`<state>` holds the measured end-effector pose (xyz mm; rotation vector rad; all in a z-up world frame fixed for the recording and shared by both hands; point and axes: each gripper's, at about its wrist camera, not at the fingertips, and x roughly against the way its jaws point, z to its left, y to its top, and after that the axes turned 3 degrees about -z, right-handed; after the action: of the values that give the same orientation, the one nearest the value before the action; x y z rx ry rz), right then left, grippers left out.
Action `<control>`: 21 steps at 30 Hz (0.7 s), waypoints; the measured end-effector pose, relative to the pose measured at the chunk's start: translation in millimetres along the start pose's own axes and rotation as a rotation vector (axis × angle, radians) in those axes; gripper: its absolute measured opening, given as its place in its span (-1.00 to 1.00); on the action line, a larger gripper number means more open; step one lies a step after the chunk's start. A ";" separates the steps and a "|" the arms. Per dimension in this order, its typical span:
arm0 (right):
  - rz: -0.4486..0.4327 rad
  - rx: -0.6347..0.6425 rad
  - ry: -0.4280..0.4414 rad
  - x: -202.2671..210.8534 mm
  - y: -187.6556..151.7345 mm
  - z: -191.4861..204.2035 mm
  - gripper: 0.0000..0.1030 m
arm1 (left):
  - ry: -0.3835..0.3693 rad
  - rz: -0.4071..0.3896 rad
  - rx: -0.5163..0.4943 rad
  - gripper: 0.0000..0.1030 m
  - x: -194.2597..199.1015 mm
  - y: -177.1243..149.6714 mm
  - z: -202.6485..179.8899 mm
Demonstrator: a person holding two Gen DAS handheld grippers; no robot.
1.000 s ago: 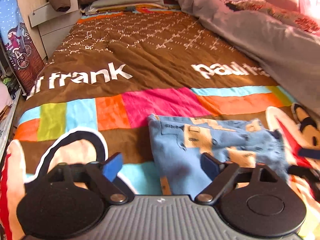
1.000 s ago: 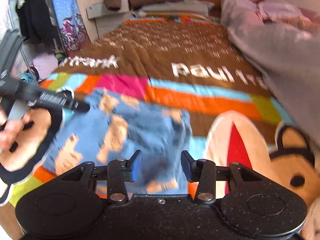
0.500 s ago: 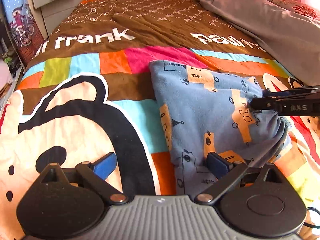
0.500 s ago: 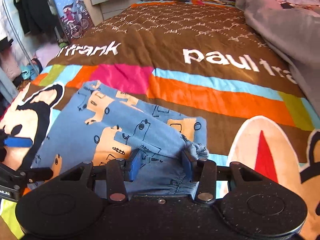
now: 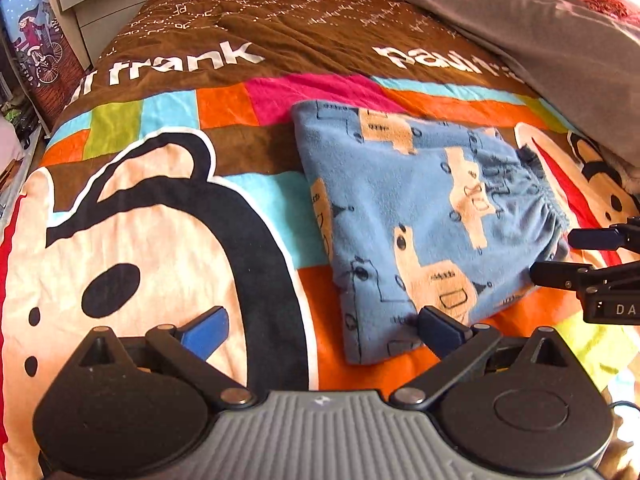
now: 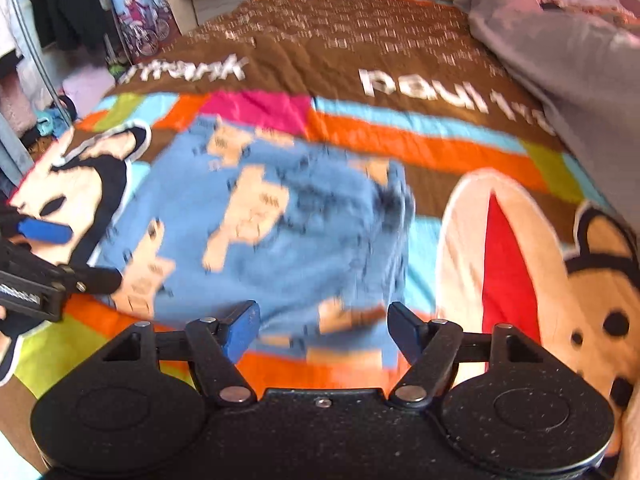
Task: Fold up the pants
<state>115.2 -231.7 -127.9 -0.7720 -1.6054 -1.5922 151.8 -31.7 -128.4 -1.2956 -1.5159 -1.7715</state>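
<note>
A home bedroom: patterned bedspread (image 5: 240,40), grey duvet (image 5: 560,40), hanging clothes (image 6: 60,8).

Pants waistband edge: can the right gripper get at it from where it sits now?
Probably yes. The right gripper is open, the pants lie folded just ahead of it on the blanket, and nothing lies between; the left gripper is at the opposite edge.

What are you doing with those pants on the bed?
Someone is folding the blue pants using a hand-held gripper in each hand. The pants lie in a folded bundle on the colourful bedspread, with the elastic waistband on the right side. The left gripper and the right gripper are both open and holding nothing, sitting just in front of the pants. A grey duvet is heaped along the bed's right edge.
</note>
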 end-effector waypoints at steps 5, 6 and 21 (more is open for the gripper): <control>0.066 -0.096 -0.014 -10.7 -17.5 -8.5 0.56 | 0.027 0.041 -0.064 0.99 -1.2 -7.4 -7.0; 0.070 -0.108 -0.013 -8.8 -18.9 -9.7 0.57 | 0.028 0.052 -0.073 0.99 0.2 -8.1 -8.6; 0.214 -0.211 0.057 51.1 -24.3 -23.9 0.98 | 0.041 0.287 0.146 0.99 40.8 -4.2 -20.4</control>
<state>69.0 -260.8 -99.8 -0.9666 -1.2811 -1.6270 123.1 -40.7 -93.8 -1.3209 -1.3338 -1.4698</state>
